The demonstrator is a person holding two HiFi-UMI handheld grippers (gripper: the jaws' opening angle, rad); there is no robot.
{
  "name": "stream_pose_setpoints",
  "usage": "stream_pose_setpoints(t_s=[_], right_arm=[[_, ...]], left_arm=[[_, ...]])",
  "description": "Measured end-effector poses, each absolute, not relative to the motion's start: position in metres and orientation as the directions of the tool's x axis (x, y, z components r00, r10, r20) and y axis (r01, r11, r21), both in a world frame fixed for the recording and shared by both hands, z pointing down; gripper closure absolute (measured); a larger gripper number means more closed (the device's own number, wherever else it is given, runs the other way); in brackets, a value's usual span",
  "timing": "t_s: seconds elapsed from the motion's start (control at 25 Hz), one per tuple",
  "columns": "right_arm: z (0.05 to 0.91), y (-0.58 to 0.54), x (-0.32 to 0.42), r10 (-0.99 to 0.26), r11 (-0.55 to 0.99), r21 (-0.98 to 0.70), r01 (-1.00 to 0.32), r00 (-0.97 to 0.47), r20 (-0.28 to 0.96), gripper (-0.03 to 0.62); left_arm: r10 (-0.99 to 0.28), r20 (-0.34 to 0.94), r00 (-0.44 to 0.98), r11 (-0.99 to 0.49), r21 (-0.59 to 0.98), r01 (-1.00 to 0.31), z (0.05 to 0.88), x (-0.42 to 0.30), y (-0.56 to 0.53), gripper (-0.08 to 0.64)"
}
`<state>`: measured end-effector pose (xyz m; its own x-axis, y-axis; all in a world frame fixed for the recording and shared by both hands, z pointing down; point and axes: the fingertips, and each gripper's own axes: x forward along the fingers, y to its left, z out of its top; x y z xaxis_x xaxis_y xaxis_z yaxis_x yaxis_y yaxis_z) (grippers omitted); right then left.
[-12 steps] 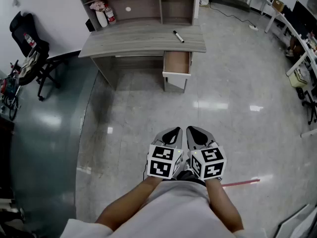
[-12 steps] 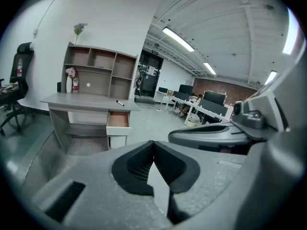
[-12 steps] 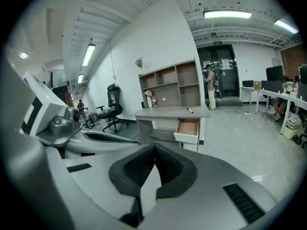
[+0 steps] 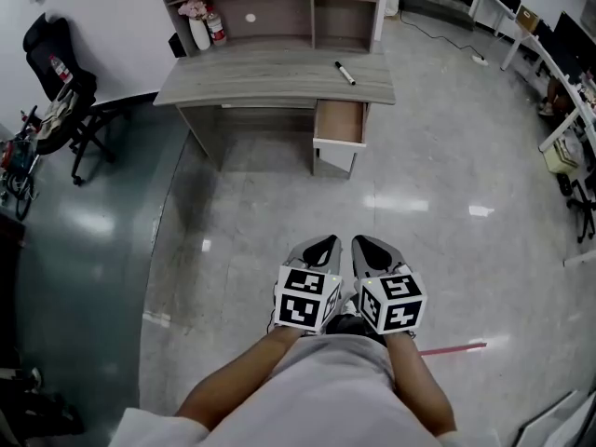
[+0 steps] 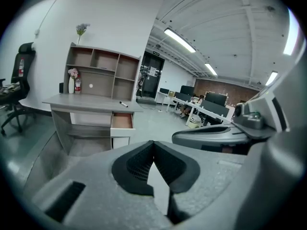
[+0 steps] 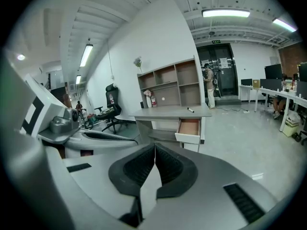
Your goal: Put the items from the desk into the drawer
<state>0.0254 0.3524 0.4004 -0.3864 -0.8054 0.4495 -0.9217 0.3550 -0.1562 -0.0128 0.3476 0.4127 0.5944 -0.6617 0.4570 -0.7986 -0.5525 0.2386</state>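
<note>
1. Grey wood-grain table stands far off across the floor. A black marker lies on its right part, on the side where the drawer hangs open below. The drawer looks empty.
2. The left tool and right tool are held side by side near the person's body, well apart from the table. Each has its jaws pressed together on nothing.
3. The marker is thin and probably round. If a tool arrives with its jaws closed, or spreads them late, it could nudge the marker and roll it off the table's edge.
4. The drawer juts toward the person, so a careless approach could bump it shut.
5. Compared with half a second ago, the table, drawer and marker sit slightly lower and further right in the head view. That suggests the person is closing in. Both tools remain closed.
</note>
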Motion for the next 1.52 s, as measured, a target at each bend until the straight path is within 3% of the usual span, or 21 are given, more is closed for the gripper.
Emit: stream_pose_setpoints(t_s=[0.68, 1.52], right_arm=[[0.412, 0.291, 0.038, -0.793, 0.366, -0.194, -0.91, -0.414, 0.447, 0.589], [0.423, 0.137, 0.112, -0.737, 0.408, -0.263, -0.875, -0.485, 0.47, 0.589]], left_arm=[[-0.659, 0.477, 0.582, -0.546, 0.228, -0.806, 0.421, -0.002, 0.289, 0.557], [-0.647, 0.559, 0.518, -0.504, 0.196, -0.841, 0.432, 0.08, 0.138, 0.557]])
